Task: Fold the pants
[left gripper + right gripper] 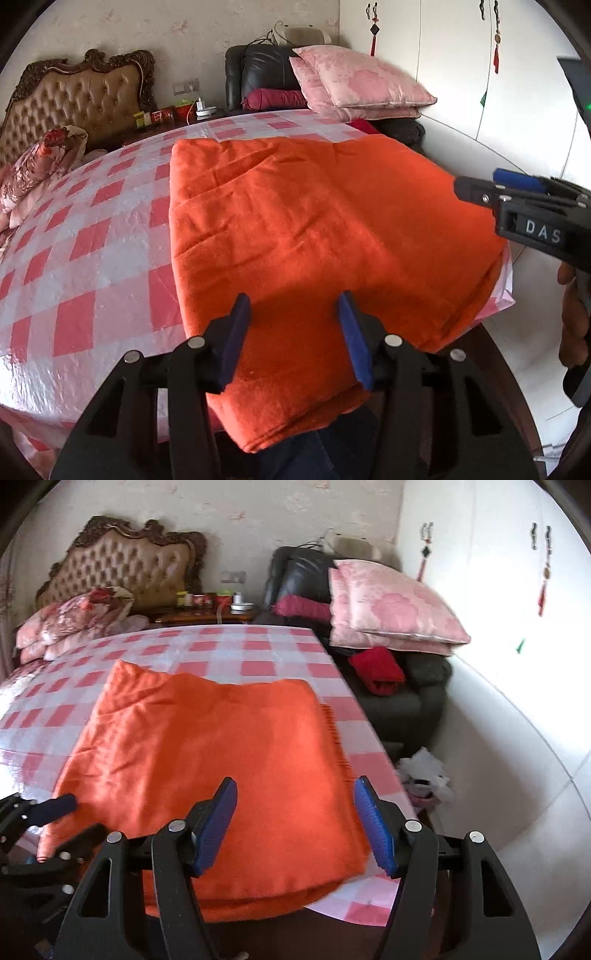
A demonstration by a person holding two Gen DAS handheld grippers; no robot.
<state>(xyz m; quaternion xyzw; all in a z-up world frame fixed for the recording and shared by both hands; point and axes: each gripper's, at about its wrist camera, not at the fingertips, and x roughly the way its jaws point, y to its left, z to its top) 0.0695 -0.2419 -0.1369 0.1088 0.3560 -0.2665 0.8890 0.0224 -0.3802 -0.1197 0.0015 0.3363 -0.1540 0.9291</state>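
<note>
The orange pants (314, 236) lie folded flat on the pink-checked counter (85, 266), filling the centre of both wrist views, with the near edge overhanging the counter rim. The left gripper (293, 332) hangs over the near edge at lower centre, jaws released with only fabric below. The right gripper (295, 823) likewise stands parted and grasps nothing.

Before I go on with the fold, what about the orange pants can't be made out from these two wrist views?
- Orange pants, near edge: left wrist view, behind the left gripper.
- Near-left corner: right wrist view, behind both grippers, the right gripper among them.
- Waistband, legs: neither view tells them apart; folded.
- Layer count: the near-edge stack is blurred in the right wrist view.
</note>
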